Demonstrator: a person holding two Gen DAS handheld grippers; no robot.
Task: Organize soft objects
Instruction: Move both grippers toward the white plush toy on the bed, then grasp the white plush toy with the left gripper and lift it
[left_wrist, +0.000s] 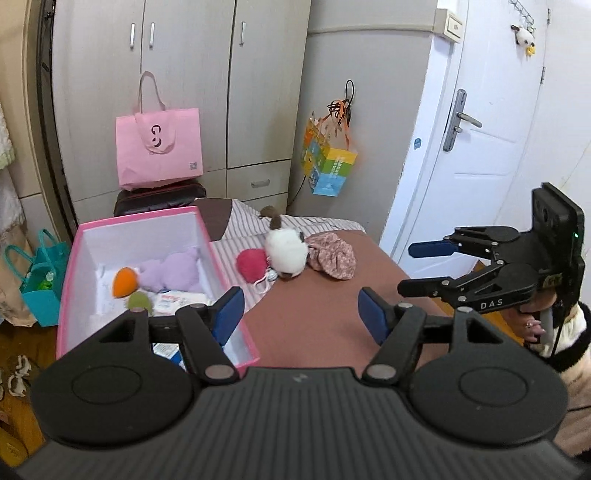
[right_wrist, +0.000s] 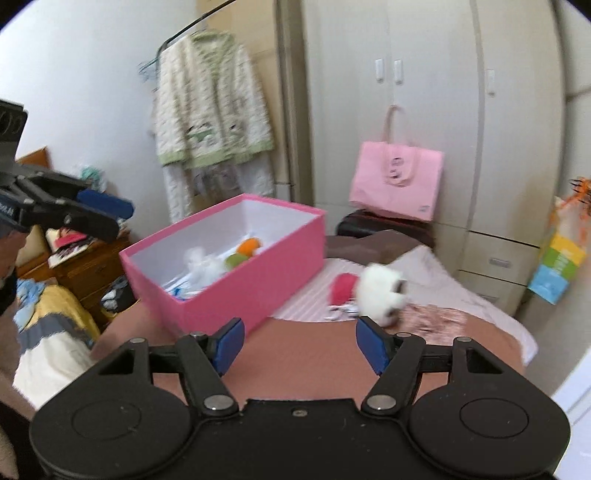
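A pink box stands on the bed and holds a purple plush, an orange toy, a green toy and a tissue pack. On the bed beside it lie a red pouch, a white plush cat and a floral cloth. My left gripper is open and empty, near the box's front corner. My right gripper is open and empty above the brown blanket.
A pink tote bag sits on a dark suitcase against the grey wardrobe. A colourful paper bag hangs on the wardrobe side. A white door is at right. A teal bag stands on the floor left.
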